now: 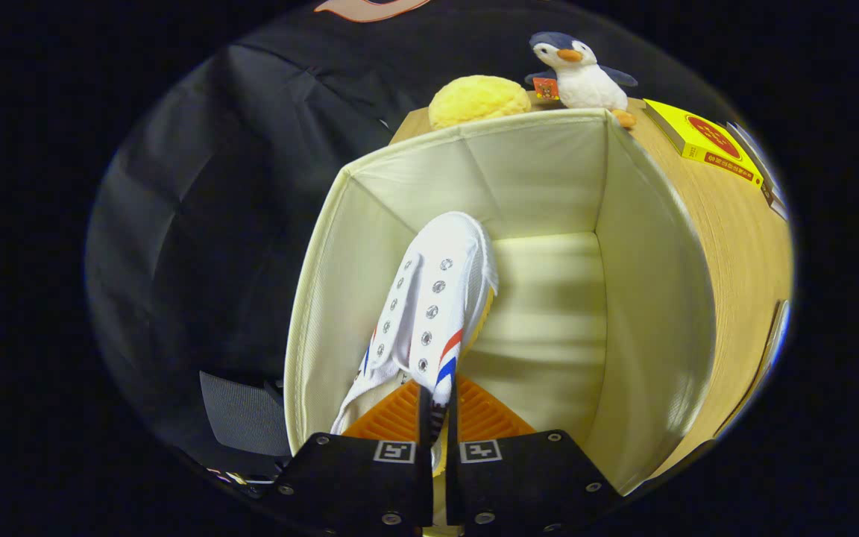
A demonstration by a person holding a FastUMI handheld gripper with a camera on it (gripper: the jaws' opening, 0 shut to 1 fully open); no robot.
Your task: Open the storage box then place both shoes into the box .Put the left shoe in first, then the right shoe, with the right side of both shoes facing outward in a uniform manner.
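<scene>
While your claw (437, 406) pinches the white shoe (429, 298) by its collar edge, both fingers pressing on it, the shoe hangs inside the open storage box (646, 298), toward its left wall. It looks light and floppy, so keep hold near the heel. To the right, the wooden table (735, 246) carries a plush penguin (582, 71).

No legible text from my view: yellow box (704, 142) on worktop (735, 246) bears red seal, characters too small.
</scene>
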